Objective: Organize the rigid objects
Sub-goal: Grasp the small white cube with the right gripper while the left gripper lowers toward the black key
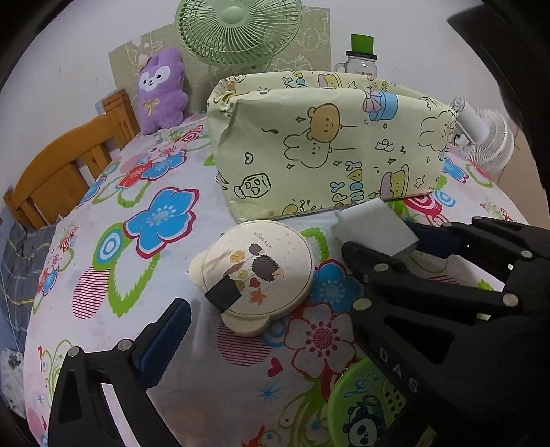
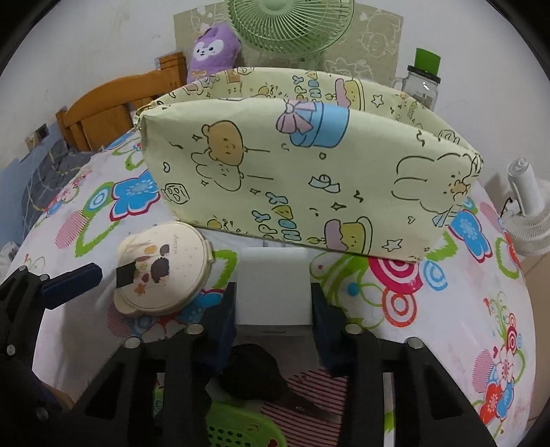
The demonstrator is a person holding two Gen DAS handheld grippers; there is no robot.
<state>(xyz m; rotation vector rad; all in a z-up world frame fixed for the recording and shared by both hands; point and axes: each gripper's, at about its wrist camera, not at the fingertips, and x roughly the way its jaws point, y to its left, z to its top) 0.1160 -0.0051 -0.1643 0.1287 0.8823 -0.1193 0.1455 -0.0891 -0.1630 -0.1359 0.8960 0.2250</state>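
Observation:
A white rectangular box (image 2: pixel 273 285) sits on the flowered cloth in front of a large paper-covered storage box (image 2: pixel 309 165). My right gripper (image 2: pixel 273 311) is shut on the white box, a blue pad pressed on each side. In the left wrist view the same white box (image 1: pixel 371 220) shows in the right gripper (image 1: pixel 378 240). A round cream case with small ears and a hedgehog picture (image 1: pixel 256 271) lies between the open fingers of my left gripper (image 1: pixel 271 307), whose pads stand clear of it. The round case (image 2: pixel 161 271) has the left gripper's blue pad (image 2: pixel 72 278) beside it.
The storage box (image 1: pixel 326 144) stands open-topped at mid-table. A green basket (image 1: pixel 361 405) and a dark object (image 2: pixel 251 371) lie at the near edge. Behind are a green fan (image 1: pixel 239 31), a purple plush (image 1: pixel 161 89), a jar (image 1: pixel 361 62), and a white fan (image 1: pixel 488 137) at right.

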